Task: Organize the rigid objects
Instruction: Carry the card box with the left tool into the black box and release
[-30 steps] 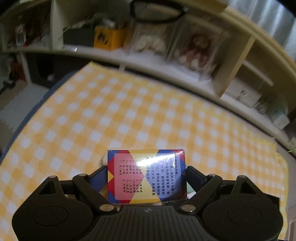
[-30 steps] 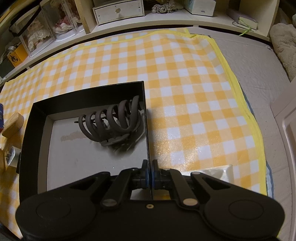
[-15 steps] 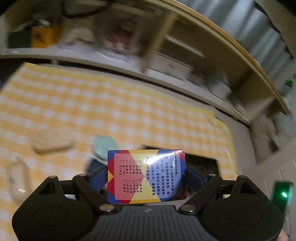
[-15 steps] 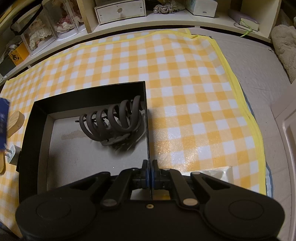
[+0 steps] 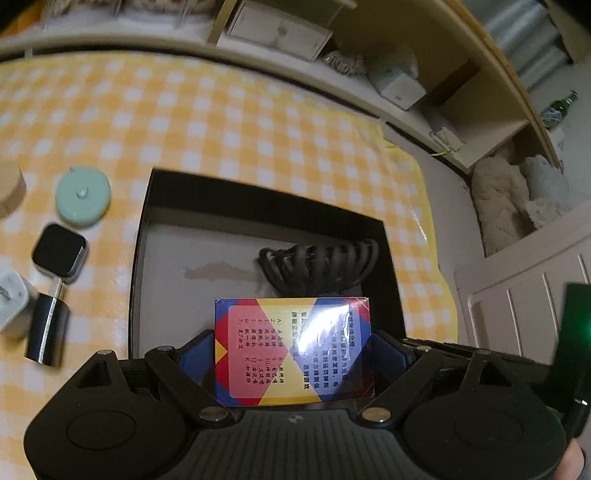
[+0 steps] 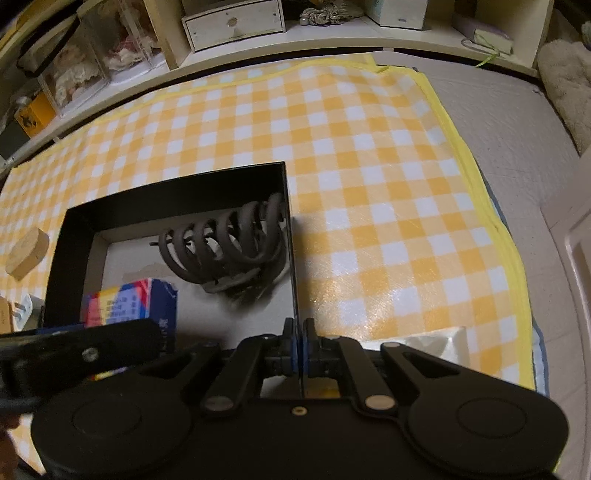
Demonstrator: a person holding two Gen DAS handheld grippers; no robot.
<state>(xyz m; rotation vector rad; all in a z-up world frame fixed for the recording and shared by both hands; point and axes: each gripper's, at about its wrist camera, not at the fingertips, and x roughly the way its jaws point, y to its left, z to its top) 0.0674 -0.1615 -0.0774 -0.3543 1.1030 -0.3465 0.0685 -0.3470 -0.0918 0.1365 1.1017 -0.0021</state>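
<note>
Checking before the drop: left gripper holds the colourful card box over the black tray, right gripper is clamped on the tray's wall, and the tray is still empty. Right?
Not quite. The black tray is not empty: a dark hair claw clip lies in it, as the right wrist view shows. The left gripper does hold the card box over the tray, and the right gripper is clamped on its wall.

I am in a home room: a yellow checked mat covers the floor, low wooden shelves along its far edge hold a small drawer box and keepsakes.
</note>
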